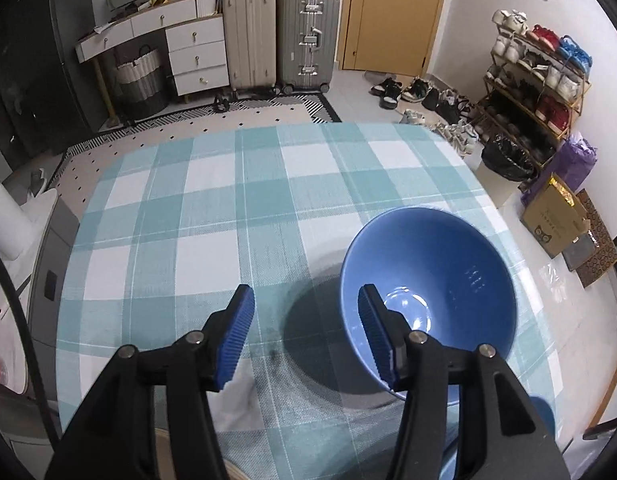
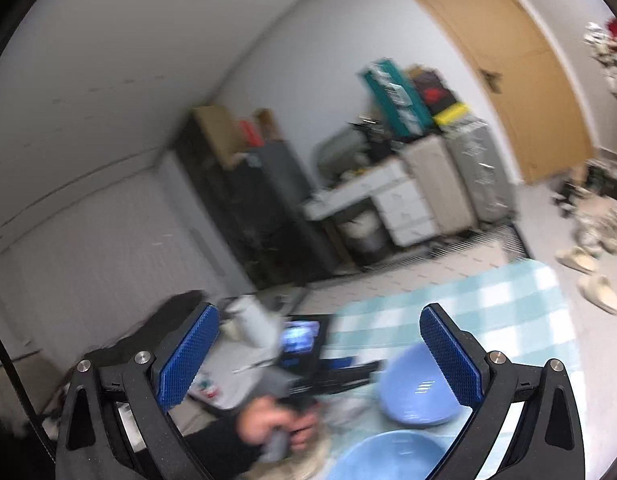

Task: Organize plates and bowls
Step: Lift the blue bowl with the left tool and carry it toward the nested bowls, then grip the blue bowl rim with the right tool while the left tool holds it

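**Bowl tilted at the left gripper's finger**

The left hand-held gripper [image 1: 306,334] stands wide apart over the checked worktop [image 1: 212,208], holding nothing. Its right finger [image 1: 378,338] overlaps the near rim of a blue bowl [image 1: 440,276], which sits tilted at the worktop's right side; whether they touch I cannot tell. The right hand-held gripper [image 2: 320,360] is also wide and empty, raised in a blurred view. Below it lie the bowl [image 2: 412,392] and a second blue dish [image 2: 388,456].

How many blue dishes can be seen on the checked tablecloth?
2. A deep blue bowl sits right of the open left tongs; a second blue dish lies nearer the table's front edge, mostly hidden. More may be out of view.
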{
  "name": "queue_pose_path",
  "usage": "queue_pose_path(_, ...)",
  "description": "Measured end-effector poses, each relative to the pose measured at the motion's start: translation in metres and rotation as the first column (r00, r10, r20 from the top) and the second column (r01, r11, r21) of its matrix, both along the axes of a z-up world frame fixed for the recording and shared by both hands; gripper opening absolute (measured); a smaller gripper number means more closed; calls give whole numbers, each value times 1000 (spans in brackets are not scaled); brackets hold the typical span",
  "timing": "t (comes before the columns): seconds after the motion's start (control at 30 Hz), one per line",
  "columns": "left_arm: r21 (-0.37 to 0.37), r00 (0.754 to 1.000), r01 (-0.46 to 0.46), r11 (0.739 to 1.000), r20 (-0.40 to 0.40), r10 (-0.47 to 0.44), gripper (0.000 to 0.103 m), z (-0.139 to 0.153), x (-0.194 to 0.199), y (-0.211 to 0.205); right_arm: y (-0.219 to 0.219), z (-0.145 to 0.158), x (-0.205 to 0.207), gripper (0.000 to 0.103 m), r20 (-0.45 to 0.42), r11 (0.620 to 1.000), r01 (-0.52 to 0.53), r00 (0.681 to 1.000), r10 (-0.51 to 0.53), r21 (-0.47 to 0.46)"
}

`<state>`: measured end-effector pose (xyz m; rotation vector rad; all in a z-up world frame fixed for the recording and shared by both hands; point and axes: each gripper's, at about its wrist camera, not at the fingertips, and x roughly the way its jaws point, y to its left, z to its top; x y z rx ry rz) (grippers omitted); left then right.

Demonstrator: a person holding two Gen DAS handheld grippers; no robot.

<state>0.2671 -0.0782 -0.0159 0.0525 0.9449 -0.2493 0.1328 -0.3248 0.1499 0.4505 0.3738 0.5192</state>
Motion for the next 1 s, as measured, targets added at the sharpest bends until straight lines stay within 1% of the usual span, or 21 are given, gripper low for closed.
queue_pose_path(0.03,4,1000,-12,1000,12,12,60,2,0,1,-4,-5,16,102,-55,999,23,998,-24,-23)
queue_pose_path(0.07,4,999,-34,999,24,34,65,3,1,3,-8,-9,31,102,-96,999,23,995,-26,-34)
queue_pose_path(0.1,-10,997,-61,998,46,62,81,5,1,6,-11,-17,49,102,-150,999,3,989,-9,-38)
queue_pose_path(0.13,-28,995,-69,997,68,71,92,7,-1,7,-15,-27,68,102,-204,999,-5,979,-4,-41)
queue_pose_path(0.17,-35,993,-72,997,86,75,93,9,-2,8,-19,-35,80,102,-234,999,14,972,-25,-48)
queue_pose_path(0.2,-27,991,-72,997,109,75,93,11,-3,7,-22,-43,92,102,-259,998,22,965,-35,-52)
queue_pose_path(0.23,-17,991,-66,998,117,68,93,11,-5,5,-27,-53,107,101,-292,998,28,956,-41,-49)
queue_pose_path(0.27,-3,992,-54,999,118,54,93,11,-4,2,-30,-59,115,101,-307,998,40,950,-53,-50)
queue_pose_path(0.3,2,992,-53,999,117,52,93,11,-3,1,-31,-68,128,101,-343,995,47,936,-74,-85)
queue_pose_path(0.37,-4,993,-49,999,106,49,93,9,0,-1,-33,-84,150,95,-401,987,48,910,-107,-155)
queue_pose_path(0.4,-8,994,-49,999,99,49,94,8,2,-2,-34,-95,162,88,-431,983,52,894,-124,-176)
queue_pose_path(0.47,-3,995,-50,999,86,50,94,5,5,-5,-34,-115,174,87,-469,980,47,873,-135,-195)
queue_pose_path(0.5,0,995,-55,999,80,54,94,2,7,-6,-34,-125,184,85,-494,976,40,858,-143,-212)
queue_pose_path(0.53,4,995,-58,998,76,57,94,0,7,-6,-34,-133,188,83,-504,974,43,850,-151,-220)
queue_pose_path(0.63,36,995,-78,996,67,75,94,-9,11,-9,-31,-157,204,82,-540,969,0,830,-137,-246)
queue_pose_path(0.7,17,996,-82,996,30,82,94,-17,17,-9,-28,-172,213,82,-563,965,-24,816,-132,-261)
queue_pose_path(0.73,11,997,-78,997,17,78,94,-20,18,-9,-27,-182,218,82,-586,963,-46,801,-122,-264)
queue_pose_path(0.8,17,997,-81,997,-1,81,94,-26,22,-11,-27,-198,224,81,-607,961,-62,786,-119,-269)
queue_pose_path(0.97,17,995,-73,997,-60,74,94,-41,27,-17,-25,-219,229,81,-637,962,-91,765,-97,-257)
queue_pose_path(1.0,15,995,-70,997,-67,70,94,-43,27,-17,-24,-222,229,79,-642,962,-96,761,-95,-256)
